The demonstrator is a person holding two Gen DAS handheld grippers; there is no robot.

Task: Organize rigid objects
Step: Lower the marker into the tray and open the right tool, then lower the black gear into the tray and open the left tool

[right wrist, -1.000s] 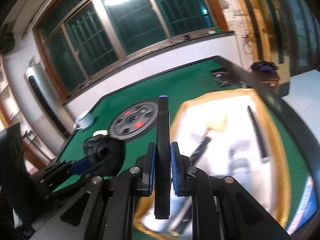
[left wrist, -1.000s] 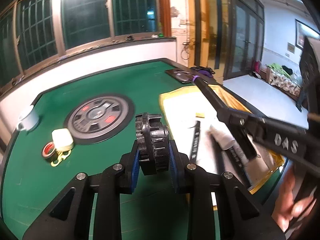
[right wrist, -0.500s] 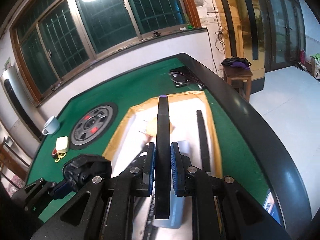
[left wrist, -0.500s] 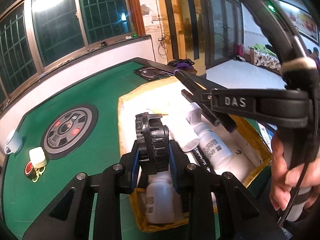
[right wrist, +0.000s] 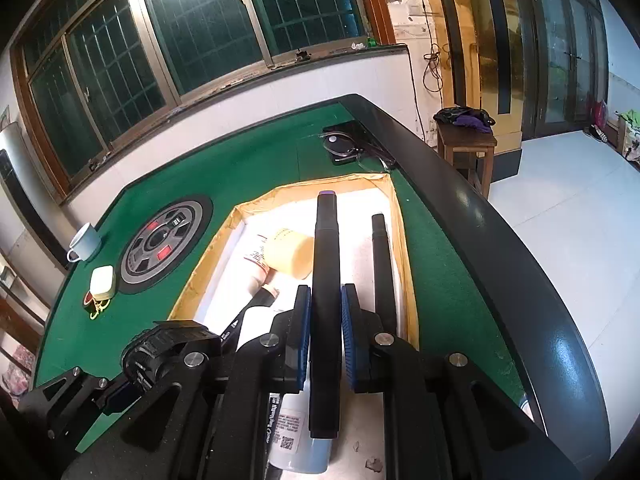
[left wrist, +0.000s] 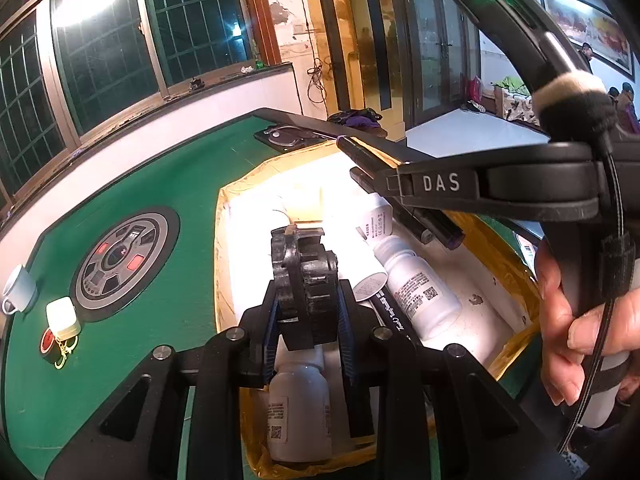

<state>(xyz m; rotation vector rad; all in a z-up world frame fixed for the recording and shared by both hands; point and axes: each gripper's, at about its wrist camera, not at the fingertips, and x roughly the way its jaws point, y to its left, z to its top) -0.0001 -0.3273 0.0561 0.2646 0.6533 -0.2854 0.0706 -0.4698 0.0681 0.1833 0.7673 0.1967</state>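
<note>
In the left wrist view, your left hand-held gripper (left wrist: 306, 312) is clenched on the black knob (left wrist: 302, 276), and it has swung from over the green tabletop (left wrist: 168, 200) to above the near end of the tray (left wrist: 224, 240); a second ago the knob hung over bare felt, now a white bottle (left wrist: 298, 412) lies right under it, with two more bottles (left wrist: 420, 292) beside a pen. Your right hand (left wrist: 576, 320) and its tool cross the upper right, carrying the marker (left wrist: 360, 150) over the far side of the tray. In the right wrist view, your right hand-held gripper (right wrist: 325, 336) is clamped on that marker (right wrist: 326, 280), which has come from the blurred sweep to a steady line along the tray (right wrist: 212, 264), parallel to a second black marker (right wrist: 382, 264) lying near the right wall. The knob (right wrist: 160, 344) shows low left at the tray's edge. Both items look ready to lower; I judge the bottle under the knob could block a flat drop.
</note>
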